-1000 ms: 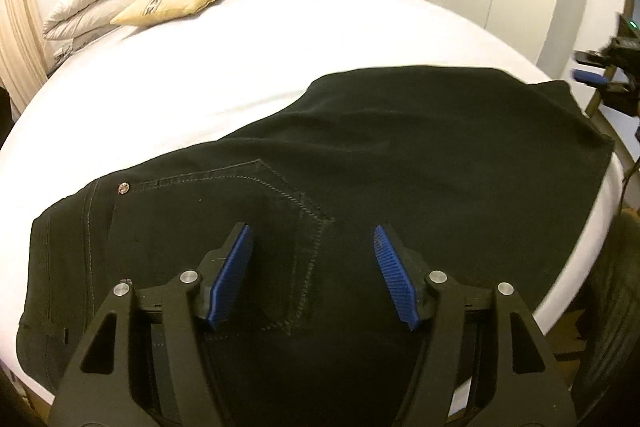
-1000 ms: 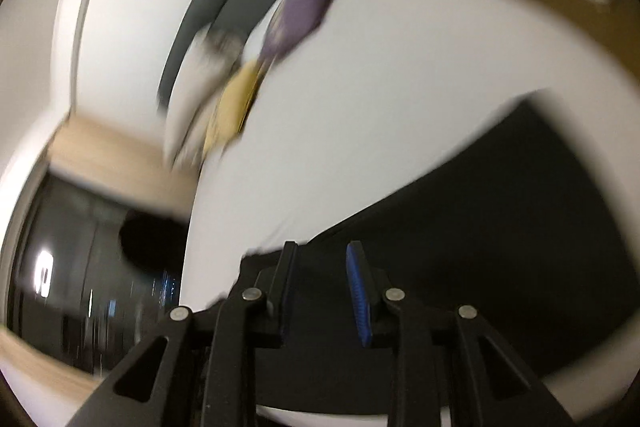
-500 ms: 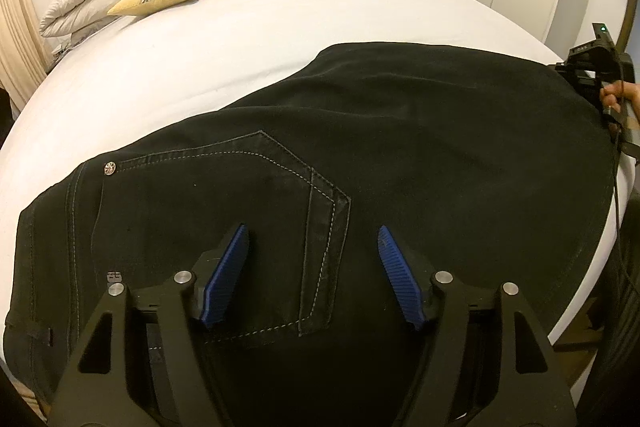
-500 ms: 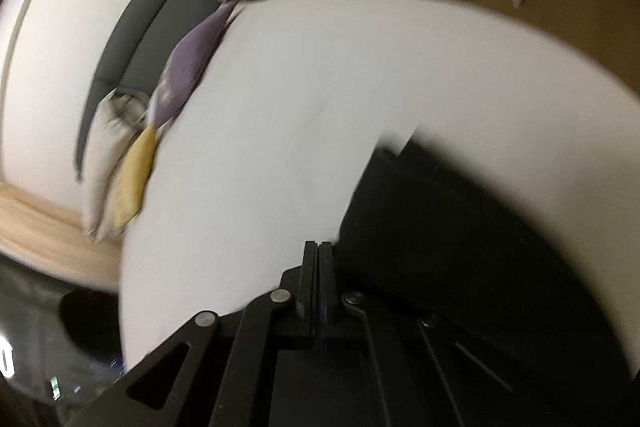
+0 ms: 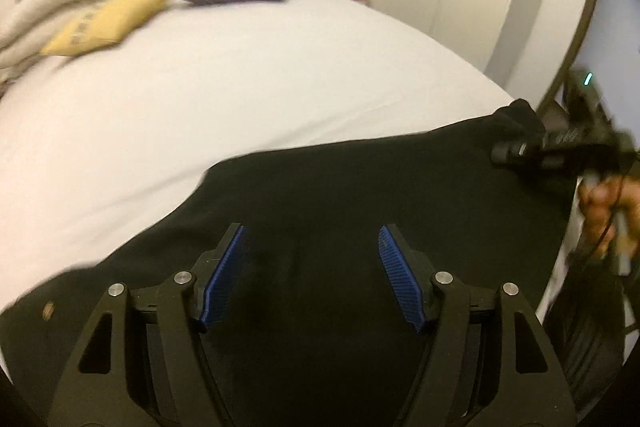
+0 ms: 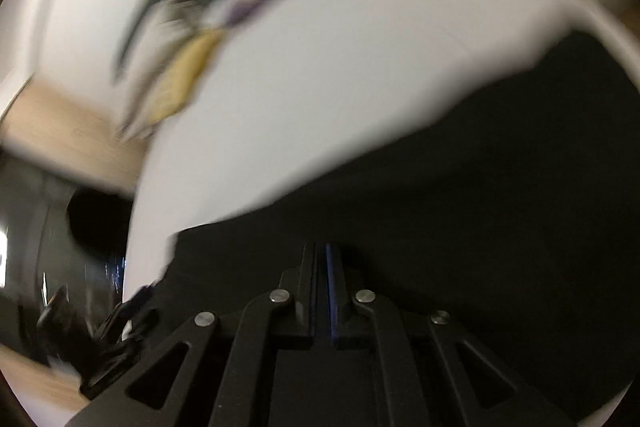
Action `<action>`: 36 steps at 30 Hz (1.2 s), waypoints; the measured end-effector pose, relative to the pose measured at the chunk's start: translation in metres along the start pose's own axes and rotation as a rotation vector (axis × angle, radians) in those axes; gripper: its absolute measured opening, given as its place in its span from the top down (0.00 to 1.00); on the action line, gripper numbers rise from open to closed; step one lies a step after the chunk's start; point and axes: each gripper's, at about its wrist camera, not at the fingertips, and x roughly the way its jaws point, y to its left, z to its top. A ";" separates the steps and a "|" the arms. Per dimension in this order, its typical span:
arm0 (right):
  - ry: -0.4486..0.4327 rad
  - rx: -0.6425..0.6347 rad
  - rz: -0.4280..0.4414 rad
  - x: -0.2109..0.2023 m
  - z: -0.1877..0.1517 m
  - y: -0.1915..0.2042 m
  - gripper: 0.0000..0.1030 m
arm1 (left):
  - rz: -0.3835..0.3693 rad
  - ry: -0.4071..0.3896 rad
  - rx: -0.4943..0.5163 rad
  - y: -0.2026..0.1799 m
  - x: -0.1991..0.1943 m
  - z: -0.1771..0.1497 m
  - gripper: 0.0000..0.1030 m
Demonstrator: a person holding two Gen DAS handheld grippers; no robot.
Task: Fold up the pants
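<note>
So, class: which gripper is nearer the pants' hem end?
Right. The right gripper is shut at the hem corner of the pants; the left gripper hovers open over the middle.

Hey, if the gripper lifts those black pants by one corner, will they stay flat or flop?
The pants will probably flop: they lie limp and follow the curve of the bed. The corner by the right gripper already bunches up. They look like thick denim, so likely fairly heavy.

- Your black pants [image 5: 360, 195] lie spread flat across the near edge of the white bed, with one metal rivet showing at the waist end on your left.
- Their far corner is lifted slightly off the sheet on your right.
</note>
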 end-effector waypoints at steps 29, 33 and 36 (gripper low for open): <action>-0.045 0.007 0.006 -0.050 -0.039 -0.049 1.00 | 0.091 0.059 -0.036 -0.018 0.033 -0.027 0.17; -0.137 0.006 -0.066 -0.076 -0.040 -0.069 1.00 | 0.082 0.065 -0.090 -0.016 0.042 -0.032 0.14; -0.209 0.084 -0.154 -0.102 -0.036 -0.084 1.00 | 0.151 0.059 -0.091 -0.015 0.030 -0.024 0.15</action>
